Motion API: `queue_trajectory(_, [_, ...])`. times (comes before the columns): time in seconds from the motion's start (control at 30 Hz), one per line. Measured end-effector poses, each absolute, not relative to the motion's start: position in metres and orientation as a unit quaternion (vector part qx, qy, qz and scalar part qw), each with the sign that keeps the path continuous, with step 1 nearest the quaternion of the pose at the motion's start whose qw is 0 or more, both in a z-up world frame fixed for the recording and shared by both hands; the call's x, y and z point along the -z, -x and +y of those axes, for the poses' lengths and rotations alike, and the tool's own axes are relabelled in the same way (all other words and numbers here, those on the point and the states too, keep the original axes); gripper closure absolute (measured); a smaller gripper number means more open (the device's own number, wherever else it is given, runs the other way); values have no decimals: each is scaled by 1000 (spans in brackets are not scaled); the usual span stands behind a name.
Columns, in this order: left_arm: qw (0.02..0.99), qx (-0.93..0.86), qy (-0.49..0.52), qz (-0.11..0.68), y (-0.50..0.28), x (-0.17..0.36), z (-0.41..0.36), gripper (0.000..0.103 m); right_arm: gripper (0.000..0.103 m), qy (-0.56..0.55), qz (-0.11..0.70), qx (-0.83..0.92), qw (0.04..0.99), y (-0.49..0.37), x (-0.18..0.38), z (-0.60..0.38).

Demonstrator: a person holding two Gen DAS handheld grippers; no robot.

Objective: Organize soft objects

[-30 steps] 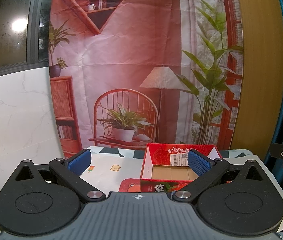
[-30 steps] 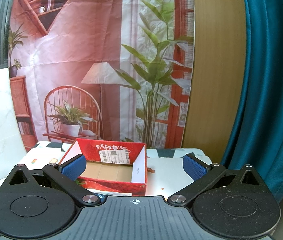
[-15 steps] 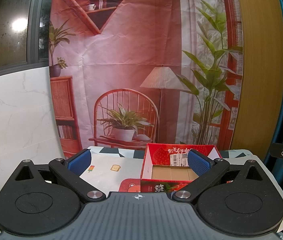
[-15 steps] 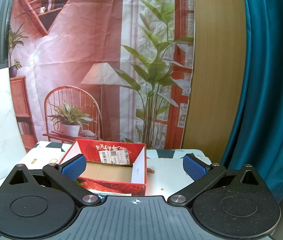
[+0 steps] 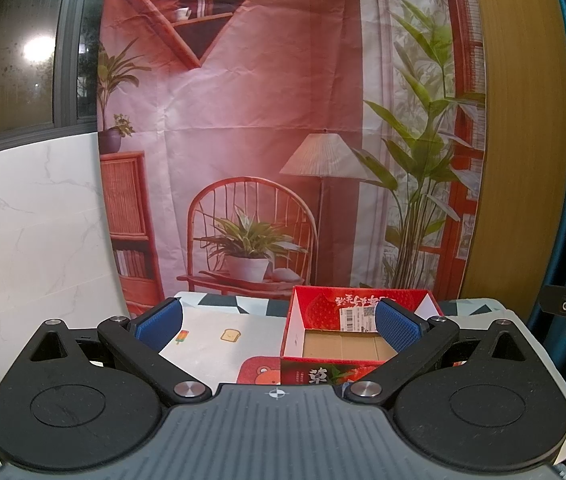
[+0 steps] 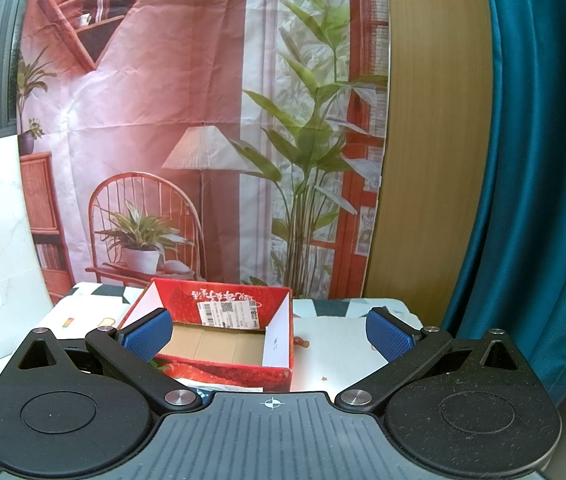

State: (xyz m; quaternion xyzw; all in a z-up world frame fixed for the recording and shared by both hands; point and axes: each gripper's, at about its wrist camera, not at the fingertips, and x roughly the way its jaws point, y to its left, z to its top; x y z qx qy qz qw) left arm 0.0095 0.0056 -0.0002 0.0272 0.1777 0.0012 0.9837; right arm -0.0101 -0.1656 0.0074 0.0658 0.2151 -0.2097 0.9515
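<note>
Patterned tablecloth [image 5: 211, 340], printed backdrop [image 5: 243, 128], teal curtain [image 6: 531, 160].

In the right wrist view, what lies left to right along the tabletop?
Popsicle print → toast print → red strawberry box → small brown scrap → blue curtain.

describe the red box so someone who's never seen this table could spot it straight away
Start at the printed backdrop of a chair, lamp and plants; the table with a patterned cloth stands right in front of it. The red box sits open-topped on that cloth. Unlike the flat prints around it, it stands up, with strawberry artwork, a white shipping label on the inner far wall and a bare brown cardboard floor.
</note>
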Motion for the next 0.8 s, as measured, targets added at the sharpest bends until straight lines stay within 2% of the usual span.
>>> queue_trajectory(0.8, [984,-1,-20,178,-14,8,7,0,0,-79,204,195,956,10,-6,-167])
